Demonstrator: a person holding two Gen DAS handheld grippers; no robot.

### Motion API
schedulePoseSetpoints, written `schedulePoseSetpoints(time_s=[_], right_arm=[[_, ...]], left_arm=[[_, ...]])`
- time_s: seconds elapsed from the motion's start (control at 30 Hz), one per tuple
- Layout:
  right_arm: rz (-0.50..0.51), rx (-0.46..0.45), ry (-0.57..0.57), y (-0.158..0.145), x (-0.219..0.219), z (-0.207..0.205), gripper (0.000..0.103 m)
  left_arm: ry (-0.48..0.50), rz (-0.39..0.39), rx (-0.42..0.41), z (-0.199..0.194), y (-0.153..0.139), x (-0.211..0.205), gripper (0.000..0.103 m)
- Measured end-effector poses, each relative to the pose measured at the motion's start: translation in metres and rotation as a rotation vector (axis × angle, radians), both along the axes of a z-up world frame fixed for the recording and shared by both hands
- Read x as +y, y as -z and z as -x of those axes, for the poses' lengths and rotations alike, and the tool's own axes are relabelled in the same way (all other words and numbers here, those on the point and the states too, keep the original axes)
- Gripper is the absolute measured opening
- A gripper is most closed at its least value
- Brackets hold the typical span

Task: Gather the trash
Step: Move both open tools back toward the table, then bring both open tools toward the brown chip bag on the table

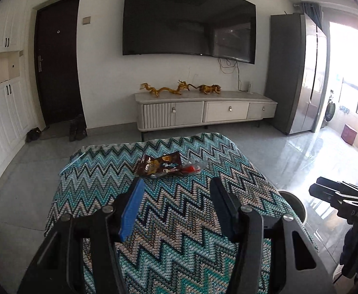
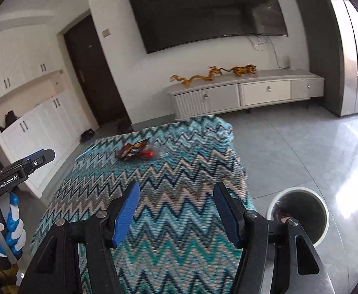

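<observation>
Nearest the lens, the left hand-held gripper hangs over the near part of the tabletop, which is draped in a teal, blue and beige zigzag knitted cloth; its two blue-padded fingers are spread wide with nothing between them. The right hand-held gripper hovers over the same cloth, its fingers just as wide apart and holding nothing. From the right wrist view, a blue-and-white gloved hand grips the other tool's handle at the left edge. Just off the tabletop's right side, on the glossy grey floor tiles, stands a round white waste bin with a dark inside. Further along the tabletop, toward its far end, lies the trash: a crumpled brown foil snack wrapper, and touching its right side a clear plastic wrapper with red print. Beyond the tabletop sits a low pale-grey TV cabinet against the wall, carrying golden dragon figurines. Above it a large black television is mounted on the wall.
</observation>
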State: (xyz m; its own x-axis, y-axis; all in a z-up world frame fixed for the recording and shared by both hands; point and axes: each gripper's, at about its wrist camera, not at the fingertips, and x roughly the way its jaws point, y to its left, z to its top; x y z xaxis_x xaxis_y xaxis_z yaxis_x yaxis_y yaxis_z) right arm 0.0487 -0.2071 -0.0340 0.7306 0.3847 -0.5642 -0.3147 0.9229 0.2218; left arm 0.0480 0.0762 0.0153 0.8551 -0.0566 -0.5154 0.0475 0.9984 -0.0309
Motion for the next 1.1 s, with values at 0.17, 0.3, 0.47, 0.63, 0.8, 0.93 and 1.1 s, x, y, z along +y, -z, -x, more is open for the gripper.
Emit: schedulePoseSetpoints(time_s=[0.17,0.3,0.47,0.63,0.8,0.93,1.1], right_arm=[[0.043,-0.008,-0.054,-0.007,0.035,0.004,0.060],[0.073,-0.007,-0.089,-0.009,0.056,0.006,0.060],[0.099,0.007,-0.122,-0.004,0.073,0.005,0.060],[0.114,0.035,-0.140,0.007,0.082,-0.002,0.060],[0.116,0.065,-0.145,0.019,0.083,-0.011,0.060],[0.121,0.089,-0.142,0.027,0.082,-0.019,0.060],[0.126,0.116,-0.145,0.039,0.084,-0.034,0.060]], left_arm=[[-0.042,-0.007,-0.031,0.018,0.000,0.021,0.054],[-0.073,0.002,-0.046,0.025,0.002,0.036,0.054],[-0.096,0.009,-0.043,0.025,0.007,0.049,0.054],[-0.101,0.012,-0.017,0.018,0.017,0.055,0.054],[-0.095,0.006,0.006,0.007,0.029,0.054,0.054],[-0.096,0.005,0.023,-0.004,0.039,0.055,0.054],[-0.101,0.000,0.037,-0.017,0.048,0.056,0.054]])
